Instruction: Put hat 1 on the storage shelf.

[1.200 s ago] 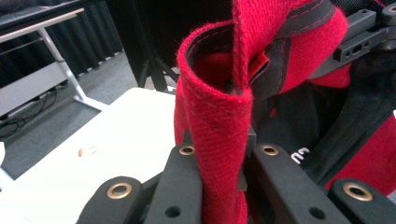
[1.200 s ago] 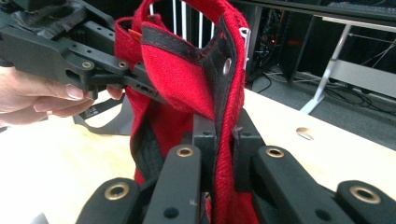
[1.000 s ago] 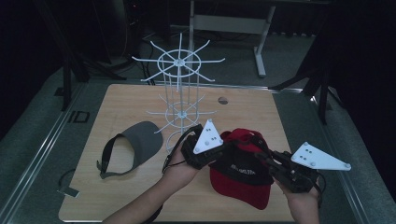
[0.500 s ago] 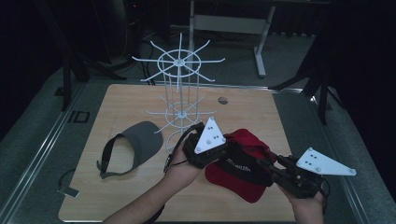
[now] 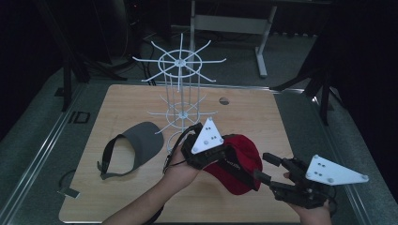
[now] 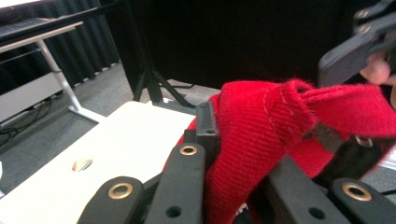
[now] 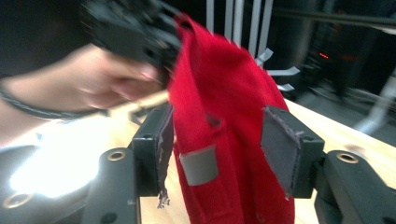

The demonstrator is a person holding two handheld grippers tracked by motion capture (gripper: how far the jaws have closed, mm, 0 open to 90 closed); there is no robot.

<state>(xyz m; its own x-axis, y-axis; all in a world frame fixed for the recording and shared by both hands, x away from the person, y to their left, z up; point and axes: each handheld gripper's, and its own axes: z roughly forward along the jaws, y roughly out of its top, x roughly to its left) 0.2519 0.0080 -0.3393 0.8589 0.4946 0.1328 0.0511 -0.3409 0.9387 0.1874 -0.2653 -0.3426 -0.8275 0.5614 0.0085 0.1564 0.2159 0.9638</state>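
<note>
A red cap hangs over the table's near right part, and my left gripper is shut on its left edge. In the left gripper view the red fabric is bunched between the jaws of the left gripper. My right gripper sits just right of the cap, and its jaws have just been opening. In the right gripper view the cap's back with its grey strap tab hangs between the pads of the right gripper. The right pad stands off the cloth.
A white wire display rack stands mid-table behind the cap. A grey visor lies to the left on the wooden table. A small round hole marks the tabletop behind the rack. Desk legs stand beyond the far edge.
The right gripper's jaws have spread apart and let go of the cap's right side. The cap has drawn in toward the left gripper, and the right gripper sits slightly lower.
</note>
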